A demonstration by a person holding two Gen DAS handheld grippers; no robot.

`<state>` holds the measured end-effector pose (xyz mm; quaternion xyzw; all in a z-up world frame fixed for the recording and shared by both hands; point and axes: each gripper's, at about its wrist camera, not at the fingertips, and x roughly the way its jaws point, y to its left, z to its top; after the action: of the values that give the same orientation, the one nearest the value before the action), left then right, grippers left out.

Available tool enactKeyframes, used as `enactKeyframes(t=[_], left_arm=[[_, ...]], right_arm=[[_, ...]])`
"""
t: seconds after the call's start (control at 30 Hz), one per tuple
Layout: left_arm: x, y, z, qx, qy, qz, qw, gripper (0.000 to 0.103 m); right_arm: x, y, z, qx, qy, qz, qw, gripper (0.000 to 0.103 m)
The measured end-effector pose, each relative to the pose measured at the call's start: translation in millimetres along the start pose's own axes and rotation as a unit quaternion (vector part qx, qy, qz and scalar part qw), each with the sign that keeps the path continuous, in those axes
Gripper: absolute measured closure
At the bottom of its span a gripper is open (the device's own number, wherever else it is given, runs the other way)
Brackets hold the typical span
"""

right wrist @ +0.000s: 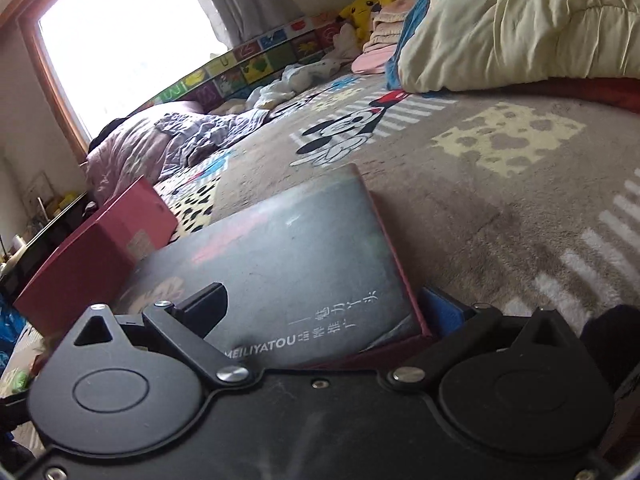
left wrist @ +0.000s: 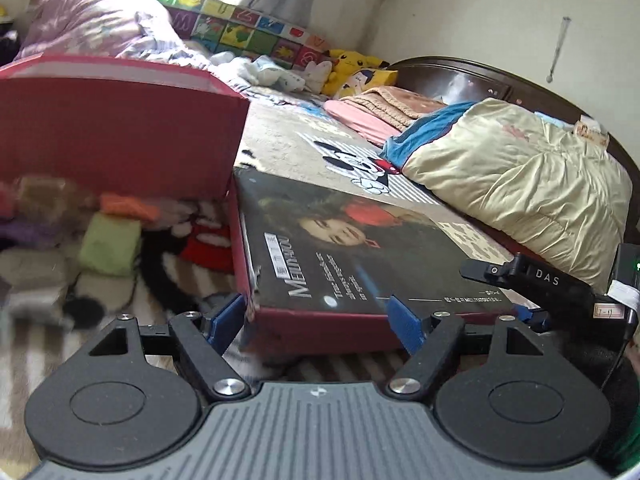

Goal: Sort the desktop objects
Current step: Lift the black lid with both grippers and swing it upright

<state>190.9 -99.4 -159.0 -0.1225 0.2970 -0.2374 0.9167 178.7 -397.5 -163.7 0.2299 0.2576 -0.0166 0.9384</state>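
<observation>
A red box lid (left wrist: pixel 352 252) with a dark printed top lies on the bed. My left gripper (left wrist: pixel 320 320) is wide open, its blue fingers (left wrist: pixel 404 320) straddling the lid's near corner. The red box (left wrist: pixel 116 136) stands open at left with folded socks and soft items (left wrist: pixel 112 244) in front of it. In the right wrist view the lid (right wrist: pixel 288 256) sits between the jaws of my right gripper (right wrist: pixel 324 312). One finger lies over its top, one at its red side; contact is unclear. The right gripper also shows in the left wrist view (left wrist: pixel 532 280).
The bed has a grey cartoon-print blanket (right wrist: pixel 460 184). A cream quilt (left wrist: pixel 520 184) lies at the right, a purple quilt (left wrist: pixel 92 20) at the far left. Plush toys (left wrist: pixel 352 68) and folded blankets (left wrist: pixel 384 104) sit near the dark headboard (left wrist: pixel 460 76).
</observation>
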Motion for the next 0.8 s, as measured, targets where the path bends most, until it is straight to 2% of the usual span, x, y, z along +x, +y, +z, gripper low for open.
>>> enactKeyframes(t=[0.1, 0.2, 0.3, 0.37, 0.47, 0.5, 0.53, 0.6, 0.63, 0.73, 0.8], left_arm=[[-8, -1, -1, 0.004, 0.007, 0.002, 1.0, 0.025], [-19, -4, -1, 0.013, 0.02, -0.004, 0.9997, 0.025], [-33, -9, -12, 0.032, 0.052, -0.017, 0.998, 0.025], [-43, -11, -21, 0.057, 0.077, -0.019, 0.9952, 0.025], [-55, -7, -28, 0.077, 0.109, -0.024, 0.9908, 0.025], [-58, -3, -28, 0.074, 0.111, -0.013, 0.991, 0.025], [-62, 5, -25, 0.057, 0.104, -0.008, 0.9929, 0.025], [-66, 26, -19, -0.008, 0.078, 0.002, 0.997, 0.025], [-67, 33, -17, -0.03, 0.063, 0.018, 0.9974, 0.025], [-65, 46, -16, -0.055, 0.037, 0.057, 0.9961, 0.025], [-62, 49, -18, -0.053, 0.024, 0.072, 0.9957, 0.024]], right_arm=[[-5, -1, -2, 0.013, 0.017, 0.001, 1.0, 0.0], [-13, 2, -5, -0.005, 0.022, -0.004, 1.0, 0.0], [-24, 2, -10, -0.029, 0.037, -0.004, 0.999, 0.0], [-31, -2, -11, -0.042, 0.044, 0.018, 0.998, 0.0], [-31, -5, -16, -0.066, 0.085, 0.048, 0.993, 0.0], [-29, -4, -18, -0.079, 0.099, 0.058, 0.99, 0.0], [-30, -2, -20, -0.088, 0.102, 0.071, 0.988, 0.0], [-30, 2, -25, -0.106, 0.105, 0.099, 0.984, 0.0], [-31, 3, -24, -0.105, 0.098, 0.096, 0.985, 0.0], [-28, 2, -20, -0.093, 0.074, 0.076, 0.99, 0.0], [-22, 2, -19, -0.077, 0.068, 0.069, 0.992, 0.0]])
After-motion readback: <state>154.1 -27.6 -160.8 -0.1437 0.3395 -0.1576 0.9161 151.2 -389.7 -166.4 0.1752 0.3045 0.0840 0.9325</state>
